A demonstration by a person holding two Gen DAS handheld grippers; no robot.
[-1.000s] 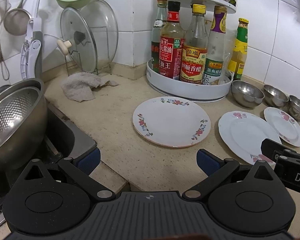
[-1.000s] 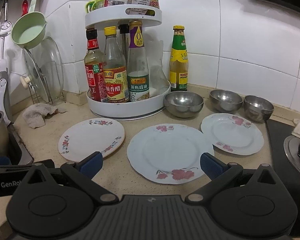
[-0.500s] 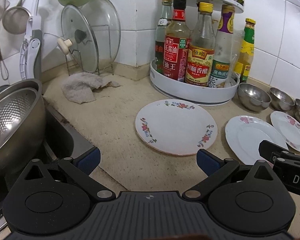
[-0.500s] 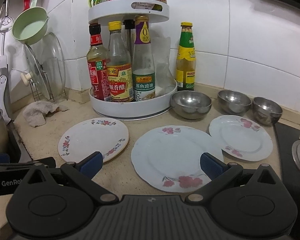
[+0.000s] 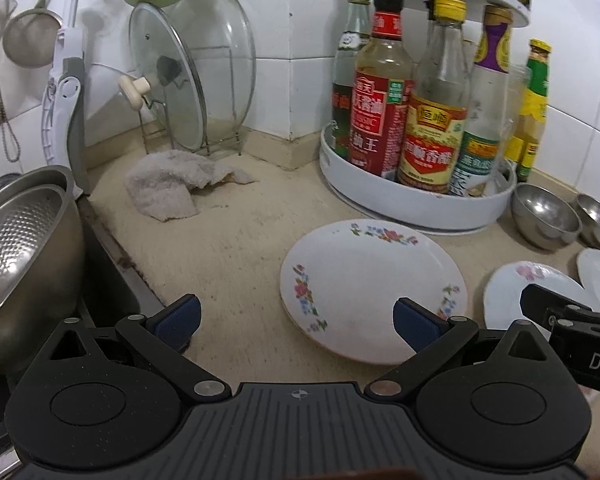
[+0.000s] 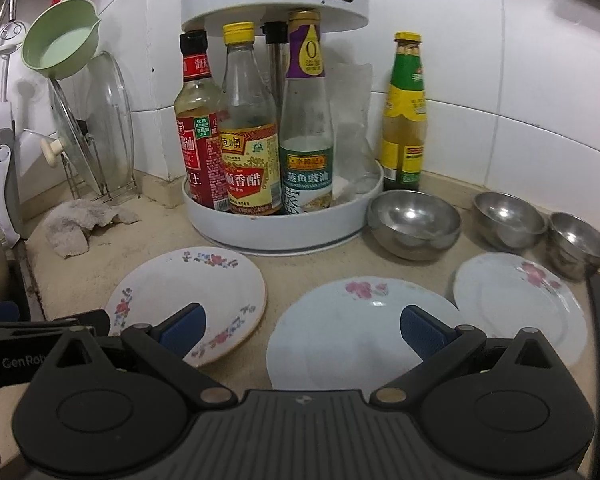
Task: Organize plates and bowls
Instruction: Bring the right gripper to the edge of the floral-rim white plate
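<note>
**A:** Between your left gripper's [image 5: 296, 320] blue pads nothing is held; the jaws stand wide apart, with the right pad over the near rim of the multicolour-flowered plate [image 5: 374, 288]. Your right gripper [image 6: 300, 328] is spread the same way, empty, hanging over the near edge of the pink-flowered plate [image 6: 356, 320].

**B:** So which step am I on?

**A:** By my reading, the very start: all three plates lie flat and apart on the counter [image 5: 228, 240], none stacked, and you are lining up for a first pick. The next move calls for dropping one pad under a rim and the other on top, since a flat plate offers nothing else to pinch.

**B:** Where does everything sit?

**A:** Take the white turntable rack [image 6: 284, 228] as your mark. The multicolour plate lies in front of it to the left, the pink-flowered plate in front to the right, and the smaller pink plate [image 6: 516, 300] further right. Just right of the rack stands the largest steel bowl [image 6: 414, 222], then a middle bowl [image 6: 508, 218] and the smallest bowl [image 6: 576, 244], each apart from the next.

**B:** Anything in them?

**A:** All three bowls look empty, and the plates look bare. The rack's lower tier holds sauce bottles [image 6: 252, 160]; a green-capped bottle [image 6: 404, 120] stands outside it, behind the largest bowl. Left of the rack, by the sink, a perforated strainer [image 5: 16, 240] nests in a steel basin [image 5: 44, 184].
</note>
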